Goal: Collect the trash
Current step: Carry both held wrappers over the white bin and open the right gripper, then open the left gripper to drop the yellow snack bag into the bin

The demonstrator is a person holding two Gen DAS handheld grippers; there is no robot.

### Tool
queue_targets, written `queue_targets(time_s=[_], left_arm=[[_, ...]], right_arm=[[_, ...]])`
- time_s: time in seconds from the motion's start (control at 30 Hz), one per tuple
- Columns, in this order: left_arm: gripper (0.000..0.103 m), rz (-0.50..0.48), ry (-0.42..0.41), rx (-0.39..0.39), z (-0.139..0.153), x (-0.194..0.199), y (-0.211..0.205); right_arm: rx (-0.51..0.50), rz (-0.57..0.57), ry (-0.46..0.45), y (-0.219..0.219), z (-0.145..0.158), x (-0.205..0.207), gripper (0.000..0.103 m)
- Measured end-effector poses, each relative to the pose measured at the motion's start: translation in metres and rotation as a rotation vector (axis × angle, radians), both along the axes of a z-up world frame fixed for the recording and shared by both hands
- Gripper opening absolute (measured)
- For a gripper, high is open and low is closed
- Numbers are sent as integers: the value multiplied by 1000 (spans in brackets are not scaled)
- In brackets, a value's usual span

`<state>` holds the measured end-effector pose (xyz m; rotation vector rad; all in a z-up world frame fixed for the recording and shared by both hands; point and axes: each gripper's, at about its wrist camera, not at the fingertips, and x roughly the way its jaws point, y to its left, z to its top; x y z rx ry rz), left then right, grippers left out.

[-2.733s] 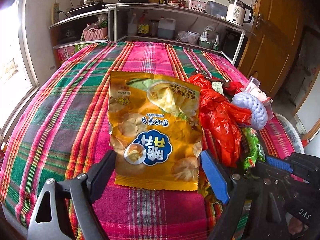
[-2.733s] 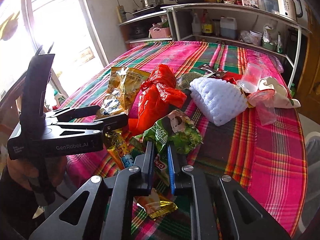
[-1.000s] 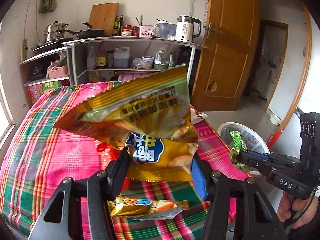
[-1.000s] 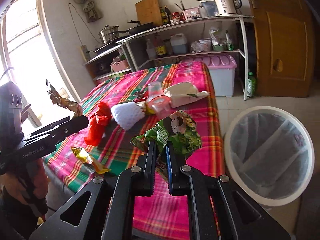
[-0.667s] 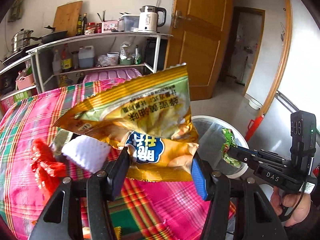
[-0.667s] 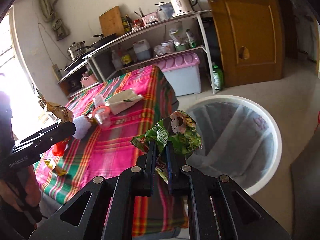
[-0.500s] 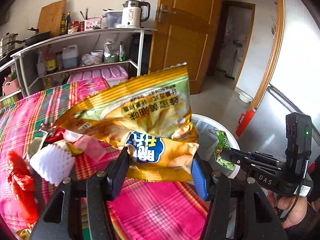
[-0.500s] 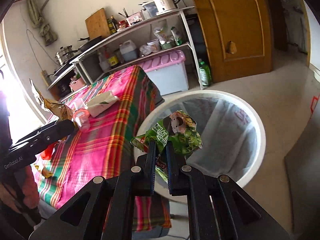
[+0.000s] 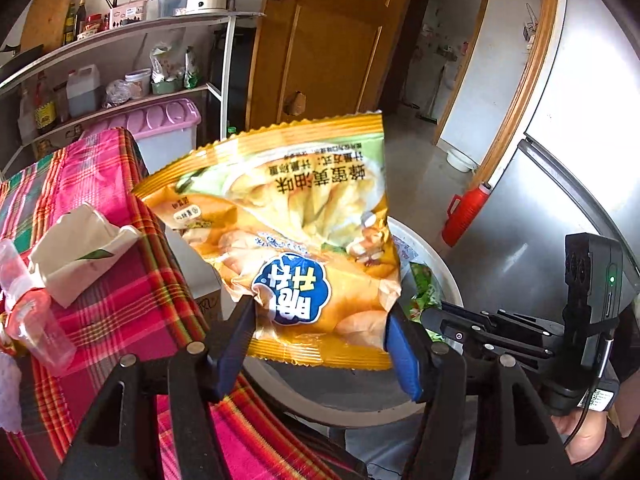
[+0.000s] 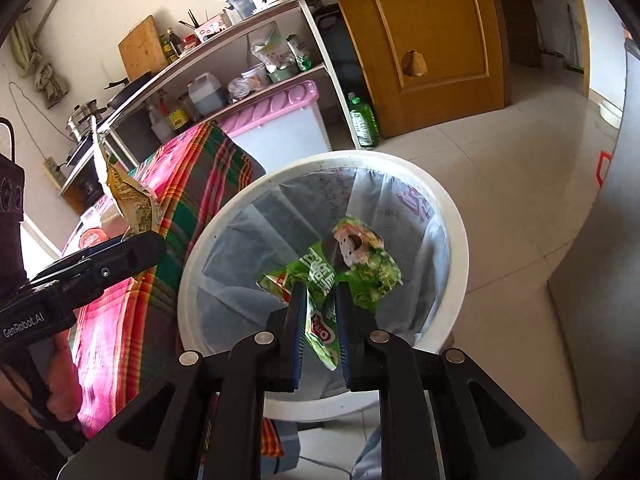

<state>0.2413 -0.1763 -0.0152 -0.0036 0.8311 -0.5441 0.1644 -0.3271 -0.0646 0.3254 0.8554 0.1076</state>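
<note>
My left gripper (image 9: 320, 328) is shut on a big yellow snack bag (image 9: 296, 232) and holds it in the air beside the table's end, near a white round trash bin (image 9: 448, 276). My right gripper (image 10: 320, 320) hangs over the lined bin (image 10: 456, 240); its jaws stand a little apart, with a green snack wrapper (image 10: 348, 268) between and beyond them. The wrapper sits lower in the bin's mouth than before. The right gripper also shows in the left wrist view (image 9: 436, 316), and the left gripper with the yellow bag (image 10: 124, 200) in the right wrist view.
The plaid-covered table (image 9: 92, 184) at left carries a white paper wad (image 9: 76, 248) and a clear plastic cup (image 9: 36, 316). A pink-lidded box (image 10: 280, 120), metal shelves (image 10: 240, 52), a wooden door (image 10: 432, 32) and a red thermos (image 9: 464, 212) stand around the bin.
Both grippers swung from the table to the bin. The right jaws have parted slightly and the green wrapper has slipped forward and down into the bin's mouth. The left still holds the yellow bag.
</note>
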Motion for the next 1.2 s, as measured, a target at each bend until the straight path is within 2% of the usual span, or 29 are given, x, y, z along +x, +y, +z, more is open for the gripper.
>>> queue_targets(time_s=[0.2, 0.33, 0.7, 1.0, 1.2], left_arm=[[69, -35, 65, -11, -11, 11, -15], [73, -38, 89, -15, -14, 15, -16], [79, -18, 83, -49, -12, 14, -3], [80, 16, 60, -83, -2, 5, 13], [80, 54, 17, -110, 11, -13, 34]], right_arm=[[27, -20, 23, -7, -7, 5, 30], [12, -26, 3, -8, -4, 4, 39], [2, -27, -20, -7, 6, 0, 39], [-6, -19, -49, -2, 17, -9, 39], [-25, 7, -90, 11, 31, -18, 39]])
